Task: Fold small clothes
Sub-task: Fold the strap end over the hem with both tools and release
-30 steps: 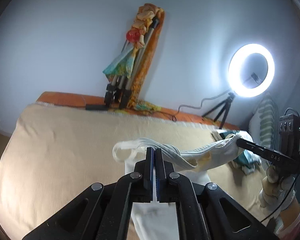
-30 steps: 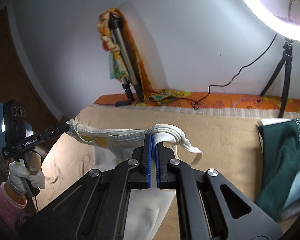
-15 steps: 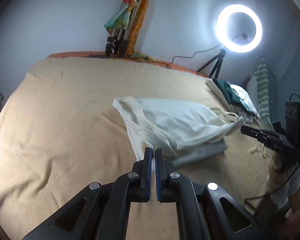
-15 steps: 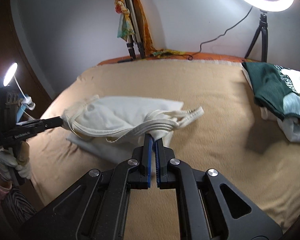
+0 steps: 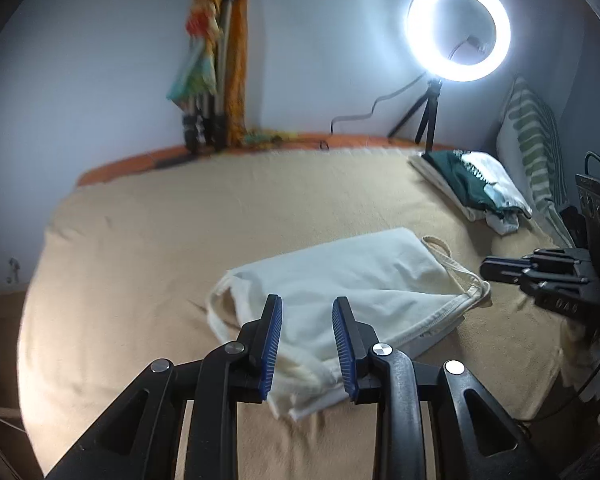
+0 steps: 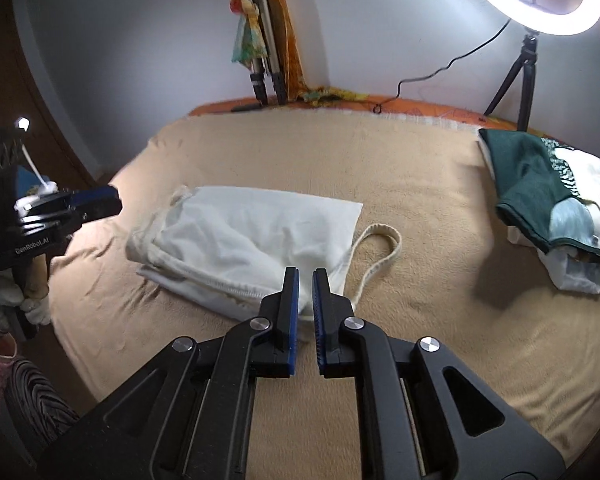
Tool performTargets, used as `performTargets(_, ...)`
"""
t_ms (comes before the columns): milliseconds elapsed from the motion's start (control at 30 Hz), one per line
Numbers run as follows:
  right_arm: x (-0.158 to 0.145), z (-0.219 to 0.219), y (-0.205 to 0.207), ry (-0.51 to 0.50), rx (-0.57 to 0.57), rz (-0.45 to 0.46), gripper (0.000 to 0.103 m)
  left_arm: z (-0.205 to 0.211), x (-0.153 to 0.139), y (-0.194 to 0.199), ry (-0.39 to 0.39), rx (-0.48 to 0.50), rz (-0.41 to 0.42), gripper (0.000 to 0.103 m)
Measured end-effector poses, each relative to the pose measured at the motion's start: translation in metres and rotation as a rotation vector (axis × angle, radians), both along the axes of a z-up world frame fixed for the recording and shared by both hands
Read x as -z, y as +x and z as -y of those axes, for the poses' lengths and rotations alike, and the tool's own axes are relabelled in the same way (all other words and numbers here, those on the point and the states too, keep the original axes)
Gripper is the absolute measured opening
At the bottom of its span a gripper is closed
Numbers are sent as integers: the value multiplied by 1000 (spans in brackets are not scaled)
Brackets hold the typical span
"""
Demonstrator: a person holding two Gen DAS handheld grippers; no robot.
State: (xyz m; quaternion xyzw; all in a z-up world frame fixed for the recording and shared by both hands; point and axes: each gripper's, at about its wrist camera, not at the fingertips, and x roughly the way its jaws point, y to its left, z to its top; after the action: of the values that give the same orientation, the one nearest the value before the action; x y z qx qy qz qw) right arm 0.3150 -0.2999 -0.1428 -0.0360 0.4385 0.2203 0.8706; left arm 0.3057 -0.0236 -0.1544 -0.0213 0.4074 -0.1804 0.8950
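Note:
A small white tank top lies folded over on the beige blanket, its straps loose at both ends. My left gripper is open and empty, just above the garment's near left corner. My right gripper is open by a narrow gap and empty, just above the near right corner beside a loose strap. The tank top also shows in the right wrist view. Each gripper shows in the other's view: the right one at the right, the left one at the left.
A pile of folded clothes, dark green on top, sits at the blanket's right. A lit ring light on a small tripod and a folded tripod wrapped in orange cloth stand at the wall. A striped pillow leans at the far right.
Both grippers carried the held tank top down onto the blanket, folding it over, then opened and let go of it. The garment now lies flat.

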Motion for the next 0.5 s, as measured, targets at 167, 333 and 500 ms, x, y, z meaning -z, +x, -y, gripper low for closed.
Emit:
performTargets(167, 33, -19, 15, -38, -12, -91, 8, 2, 33, 18, 7, 39, -133, 23)
performTargets(333, 49, -25, -11, -96, -82, -118, 8, 0, 61, -27, 64, 126, -180, 23)
performTargets(500, 49, -5, -33, -137, -44, -121, 8, -14, 66, -76, 47, 140, -173, 25)
